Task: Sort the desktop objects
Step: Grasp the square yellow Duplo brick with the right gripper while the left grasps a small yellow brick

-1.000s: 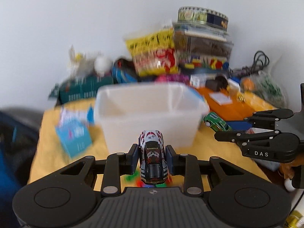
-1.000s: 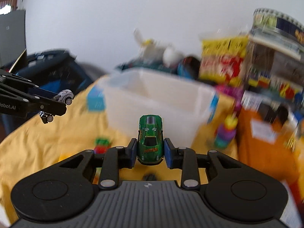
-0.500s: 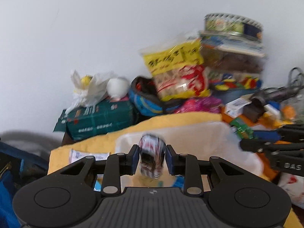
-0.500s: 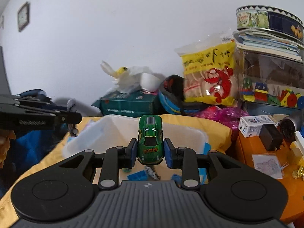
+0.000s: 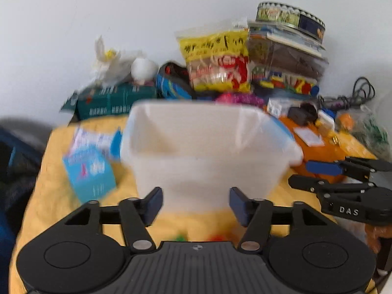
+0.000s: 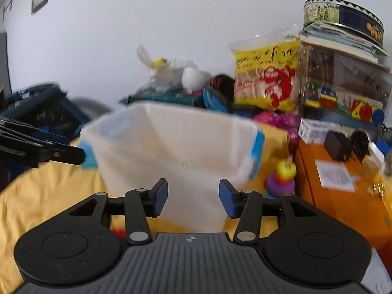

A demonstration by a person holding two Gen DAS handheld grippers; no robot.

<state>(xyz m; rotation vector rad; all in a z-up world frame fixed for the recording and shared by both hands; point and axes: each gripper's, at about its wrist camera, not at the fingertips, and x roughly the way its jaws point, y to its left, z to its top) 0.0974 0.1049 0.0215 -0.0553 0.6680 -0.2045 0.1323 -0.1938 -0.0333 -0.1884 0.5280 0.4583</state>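
Behind white bin (image 5: 208, 152): snack bag (image 5: 215, 61), tin (image 5: 290, 18)

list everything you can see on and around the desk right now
storage bin: 1, translucent white, centre of the yellow cloth
card box: 1, light blue, left of bin
snack bag: 1, yellow and red, behind bin
round tin: 1, dark blue and green, atop the stack at right
green box: 1, back left
ring stacker toy: 1, multicoloured, right of bin
left gripper: open, empty
right gripper: open, empty
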